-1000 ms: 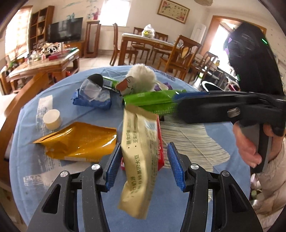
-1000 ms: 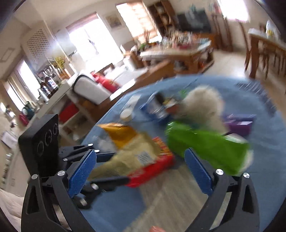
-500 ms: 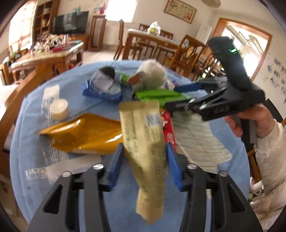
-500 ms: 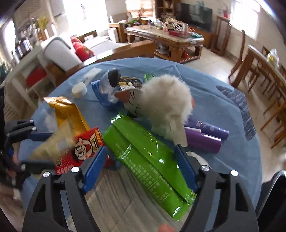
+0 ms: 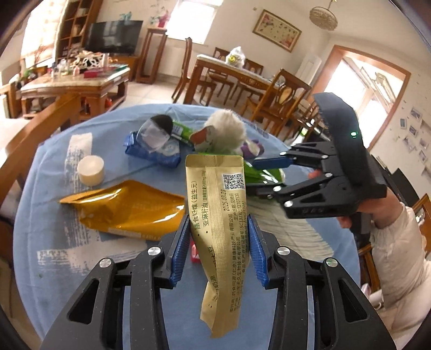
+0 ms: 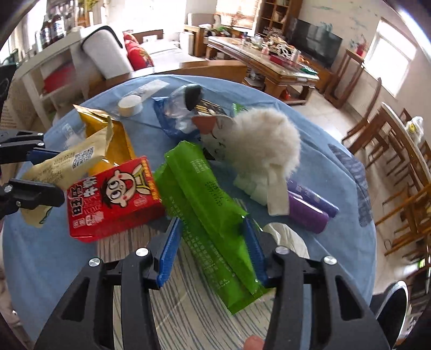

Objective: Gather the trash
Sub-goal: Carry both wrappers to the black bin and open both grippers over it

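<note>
The left gripper (image 5: 218, 242), jaws just narrowed, clamped one pale gold sachet (image 5: 216, 215). The right gripper (image 6: 212, 247), closing, pinched two green packets (image 6: 207, 212); one red carton (image 6: 113, 196) lay beside.

Carton (image 6: 113, 196) left of wrapper (image 6: 212, 215) (touching), plush toy (image 6: 266, 142) behind.

This is looking like a home, a living and eating room in one: a black TV (image 5: 114, 36) is sitting by tall shelves (image 5: 74, 25), a wooden dining table (image 5: 234, 71) is standing with chairs (all wood), a picture (image 5: 277, 31) is hanging, and a sofa (image 6: 103, 53) is holding red pillows
</note>
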A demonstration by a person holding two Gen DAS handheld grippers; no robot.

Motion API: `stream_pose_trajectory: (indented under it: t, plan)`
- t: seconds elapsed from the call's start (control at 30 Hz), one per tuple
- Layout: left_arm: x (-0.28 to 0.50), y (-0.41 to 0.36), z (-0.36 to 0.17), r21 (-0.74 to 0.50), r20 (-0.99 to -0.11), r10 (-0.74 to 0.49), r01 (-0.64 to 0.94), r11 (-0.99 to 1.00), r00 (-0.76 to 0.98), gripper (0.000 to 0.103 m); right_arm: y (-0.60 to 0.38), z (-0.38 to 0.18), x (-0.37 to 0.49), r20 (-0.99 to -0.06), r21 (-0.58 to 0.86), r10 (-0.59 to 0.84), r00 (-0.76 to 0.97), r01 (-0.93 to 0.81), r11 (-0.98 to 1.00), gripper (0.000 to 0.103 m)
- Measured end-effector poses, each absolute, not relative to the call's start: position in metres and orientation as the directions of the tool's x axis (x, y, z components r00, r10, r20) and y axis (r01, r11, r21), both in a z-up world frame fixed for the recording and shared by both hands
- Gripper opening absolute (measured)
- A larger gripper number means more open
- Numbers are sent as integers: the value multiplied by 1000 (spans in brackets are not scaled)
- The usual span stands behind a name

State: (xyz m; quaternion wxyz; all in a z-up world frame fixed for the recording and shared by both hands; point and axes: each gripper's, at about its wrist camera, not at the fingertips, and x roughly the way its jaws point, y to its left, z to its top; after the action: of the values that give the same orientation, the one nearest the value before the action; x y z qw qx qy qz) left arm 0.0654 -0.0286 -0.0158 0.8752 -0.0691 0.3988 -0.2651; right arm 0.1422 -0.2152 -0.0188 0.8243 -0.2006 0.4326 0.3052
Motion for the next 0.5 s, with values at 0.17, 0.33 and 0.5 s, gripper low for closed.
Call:
stream_pose_trajectory:
  t: [0.17,0.33,0.5]
  plan:
    - [61,-32,-15,-323,-665,-512,409,853,544,41,-215,-26,149,-838,-99,290,463,-651,752,41]
    - [59,-28,-17,-323,-665,-501,393,861,553,41,-243,-4,142,-768,48,416,488,-604,796,28]
    - [60,-33,-10,-325,-641,-504,391,861,579,41,-276,22,121,-634,249,578,513,-573,781,27]
